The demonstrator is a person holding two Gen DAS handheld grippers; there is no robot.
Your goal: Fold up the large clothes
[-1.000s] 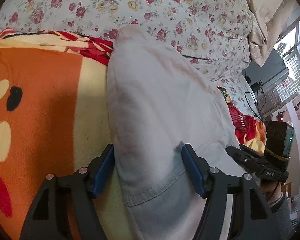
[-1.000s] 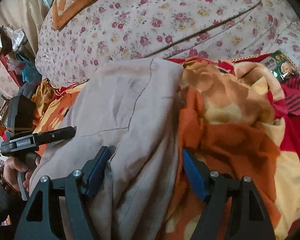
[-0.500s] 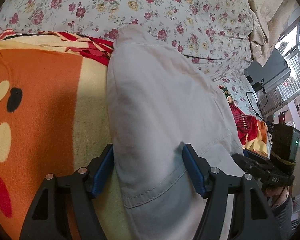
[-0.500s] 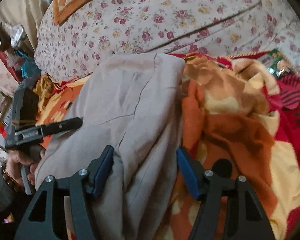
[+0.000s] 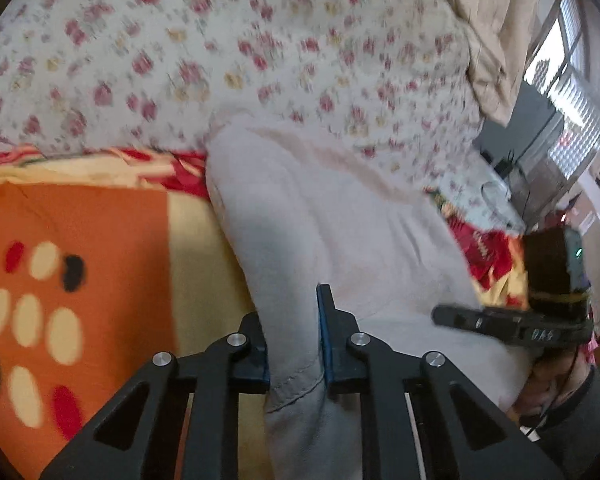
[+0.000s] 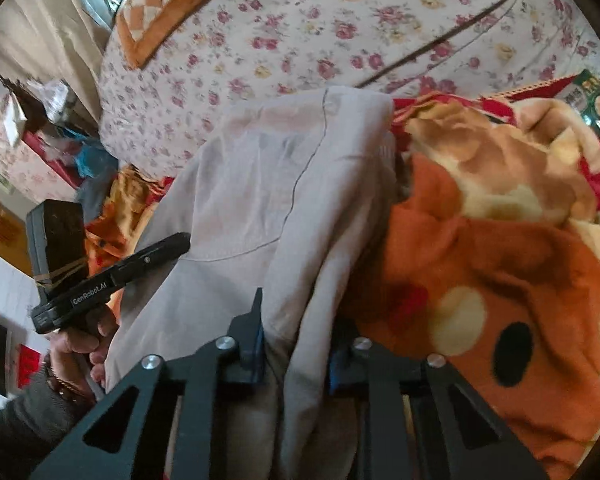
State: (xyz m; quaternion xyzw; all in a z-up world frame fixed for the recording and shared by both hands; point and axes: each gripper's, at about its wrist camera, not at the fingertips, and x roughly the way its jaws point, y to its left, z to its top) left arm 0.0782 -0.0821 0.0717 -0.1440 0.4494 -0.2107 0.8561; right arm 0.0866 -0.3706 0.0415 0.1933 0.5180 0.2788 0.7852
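You're looking at 1 large garment [image 5: 340, 216], pale grey-beige with stitched seams and a hem, lying in a long, loosely folded strip on the orange, cream and red blanket [image 5: 100, 240]. Its far end reaches the floral bedding [image 5: 220, 60], and its surface is softly creased. At the near end, 2 edges are bunched into narrow vertical pleats [image 6: 296, 320].

L gripper [image 5: 294, 344]: blk frame, silver screws, blue fingers [image 5: 323, 320] | sleeve [image 6: 24, 416]: dk grey | "GenRobot.AI" marking
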